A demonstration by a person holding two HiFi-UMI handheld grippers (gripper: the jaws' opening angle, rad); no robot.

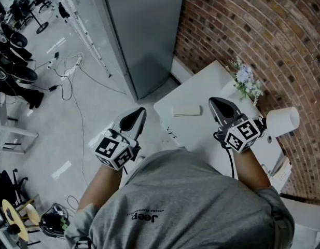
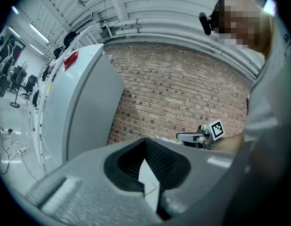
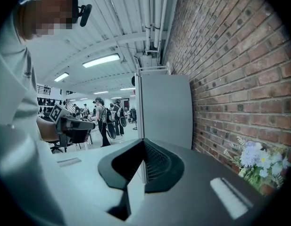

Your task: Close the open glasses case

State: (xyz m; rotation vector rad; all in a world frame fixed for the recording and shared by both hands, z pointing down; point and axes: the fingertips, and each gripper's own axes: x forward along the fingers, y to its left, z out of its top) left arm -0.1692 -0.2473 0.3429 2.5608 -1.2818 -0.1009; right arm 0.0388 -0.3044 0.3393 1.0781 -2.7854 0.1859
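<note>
Beige case (image 1: 186, 110): lies flat on the white table (image 1: 214, 79), towards the edge nearest the left gripper. It looks low and slim, but at this size I cannot tell whether its lid is down or folded back.
Left gripper (image 1: 140, 113): jaws pressed together with nothing between them. It is held off the table's edge, over the floor and clear of the case.
Right gripper (image 1: 213, 101): jaws likewise together and empty. It hovers above the table just beside the case, without touching it.
Why so held: probably a neutral pose, with both tools apart from the case. It would suit hands poised for a lid push as well as hands clear of a case already shut.
Flowers (image 1: 245, 82), paper roll (image 1: 282, 119): set by the brick wall (image 1: 263, 30), away from the case.
</note>
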